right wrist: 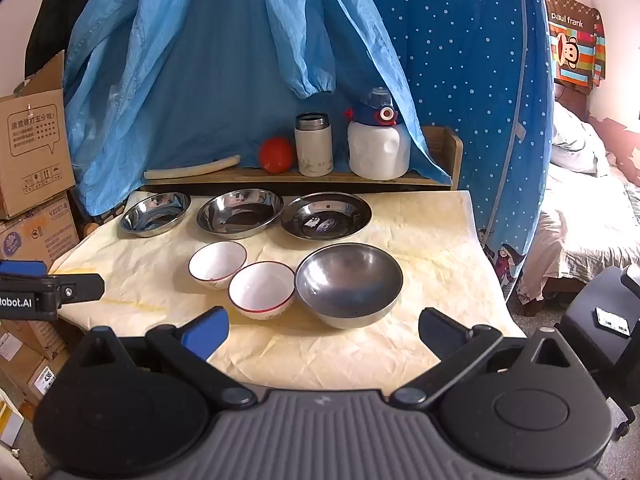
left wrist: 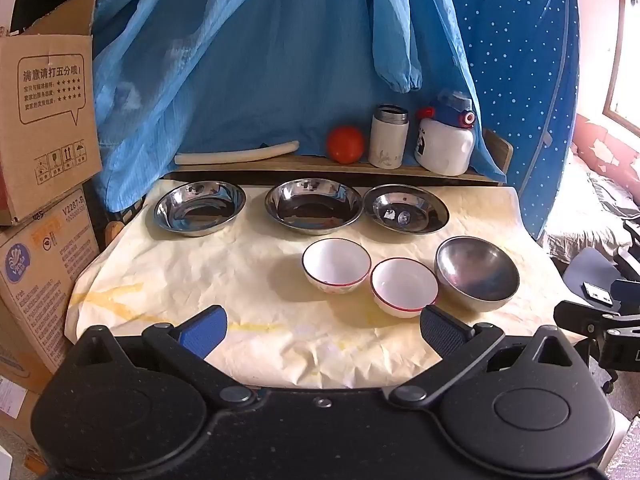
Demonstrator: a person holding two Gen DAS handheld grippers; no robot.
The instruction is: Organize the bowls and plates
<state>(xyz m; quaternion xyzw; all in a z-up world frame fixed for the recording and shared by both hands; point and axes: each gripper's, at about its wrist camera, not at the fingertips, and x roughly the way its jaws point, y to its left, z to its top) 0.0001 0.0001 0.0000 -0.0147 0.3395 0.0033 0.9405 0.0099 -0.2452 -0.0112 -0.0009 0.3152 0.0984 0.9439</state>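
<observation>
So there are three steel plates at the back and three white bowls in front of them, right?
Not quite. The three steel plates at the back are right, but only two of the front bowls are white; the third is a steel bowl. The right wrist view shows it best.

Far up and right of the right claw point(right wrist: 323, 332), a striped bag point(right wrist: 576, 46) reads "paul frank", the left claw point(right wrist: 52, 288) at its left reads "Robot.AI", and left of that claw a cardboard box point(left wrist: 48, 240) reads "V2287".
</observation>
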